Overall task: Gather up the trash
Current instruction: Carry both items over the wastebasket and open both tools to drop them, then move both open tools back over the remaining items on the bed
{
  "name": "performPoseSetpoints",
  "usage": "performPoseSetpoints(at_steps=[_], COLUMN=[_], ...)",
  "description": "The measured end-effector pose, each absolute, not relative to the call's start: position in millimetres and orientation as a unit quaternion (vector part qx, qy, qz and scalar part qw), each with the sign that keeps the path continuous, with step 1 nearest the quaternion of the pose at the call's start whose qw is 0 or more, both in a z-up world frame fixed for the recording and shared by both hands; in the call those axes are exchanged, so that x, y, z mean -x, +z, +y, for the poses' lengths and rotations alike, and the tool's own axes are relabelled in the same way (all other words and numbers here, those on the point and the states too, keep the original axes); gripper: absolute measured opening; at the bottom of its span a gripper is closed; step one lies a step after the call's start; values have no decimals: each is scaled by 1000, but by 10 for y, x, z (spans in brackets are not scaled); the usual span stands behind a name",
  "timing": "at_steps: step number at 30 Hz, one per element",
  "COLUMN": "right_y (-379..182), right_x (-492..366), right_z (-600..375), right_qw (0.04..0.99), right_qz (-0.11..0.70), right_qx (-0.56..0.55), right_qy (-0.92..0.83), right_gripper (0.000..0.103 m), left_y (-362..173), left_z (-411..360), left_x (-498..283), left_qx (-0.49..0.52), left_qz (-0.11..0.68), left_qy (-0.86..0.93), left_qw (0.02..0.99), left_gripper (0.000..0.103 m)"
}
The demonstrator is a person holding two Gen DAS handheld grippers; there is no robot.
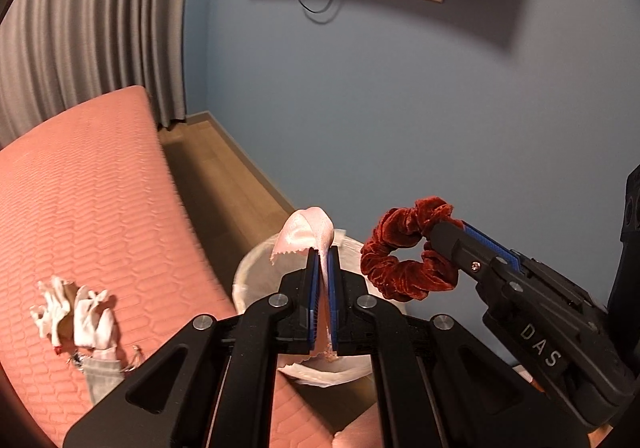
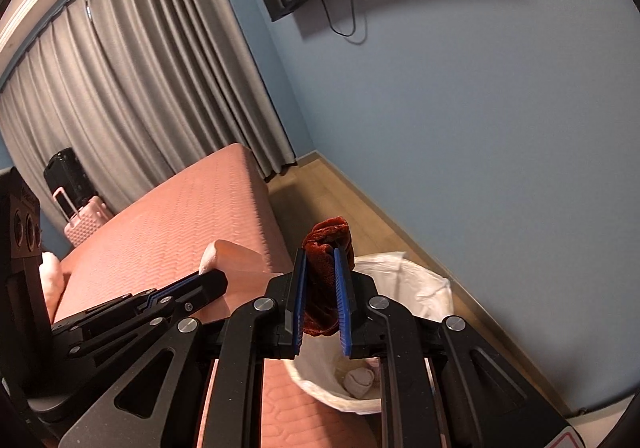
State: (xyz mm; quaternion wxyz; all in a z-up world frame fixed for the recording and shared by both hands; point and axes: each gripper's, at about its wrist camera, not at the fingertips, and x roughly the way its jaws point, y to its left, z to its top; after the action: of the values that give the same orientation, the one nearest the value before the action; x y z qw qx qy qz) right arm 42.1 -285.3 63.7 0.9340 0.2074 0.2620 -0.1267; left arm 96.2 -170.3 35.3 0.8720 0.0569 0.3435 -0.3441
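My left gripper (image 1: 323,256) is shut on a pale pink satin cloth (image 1: 308,232) and holds it above a waste bin lined with a white bag (image 1: 248,280). My right gripper (image 2: 321,254) is shut on a rust-red velvet scrunchie (image 2: 330,234), also held over the bin (image 2: 416,280). The scrunchie shows in the left wrist view (image 1: 404,248) to the right of the pink cloth. The left gripper (image 2: 208,280) with the pink cloth (image 2: 234,256) shows at the left of the right wrist view. A small pinkish wad (image 2: 360,380) lies inside the bin.
A pink quilted mattress (image 1: 92,208) lies to the left, with crumpled white tissues (image 1: 76,312) and a grey pouch (image 1: 102,376) on it. Grey curtains (image 2: 132,96), a blue wall (image 1: 400,108), wooden floor (image 1: 224,176) and a pink suitcase (image 2: 86,222) surround it.
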Motion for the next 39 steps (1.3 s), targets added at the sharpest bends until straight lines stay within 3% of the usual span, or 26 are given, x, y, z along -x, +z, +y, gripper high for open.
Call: performPoseSetpoints(at_steps=[6,10,11,22,29,39], right_y=[538,492,482,455,444,462], right_x=[-405,-418,-421,-556,-572,-552], right_z=[-2981,-3025,-3022,-2952,-2866,-2755], right_qw=[929,927,927,928,931,932], right_qz=[267,270,271,274,273,273], right_qx=[-218,-220,-219,-212,-203,-199], right_qy=[-135,-138,-138,-134,-136,-131], right_gripper=[12,13,13,14,26,35], left_y=[333,344,352,356,325,299], left_z=[-1822,-1777,-1764,-1664,-1589,-1441], left_x=[-998,-1022,-1017,-1051,-1091,-1133], left_qx=[-57,-39,-35,-31,-26,-14], left_qz=[353,357,351,345,350,354], left_qy=[-354,-341,-339,-318,-306,-292], left_qw=[864,869,872,882,885,888], left_gripper=[9,57,59,60,60,61])
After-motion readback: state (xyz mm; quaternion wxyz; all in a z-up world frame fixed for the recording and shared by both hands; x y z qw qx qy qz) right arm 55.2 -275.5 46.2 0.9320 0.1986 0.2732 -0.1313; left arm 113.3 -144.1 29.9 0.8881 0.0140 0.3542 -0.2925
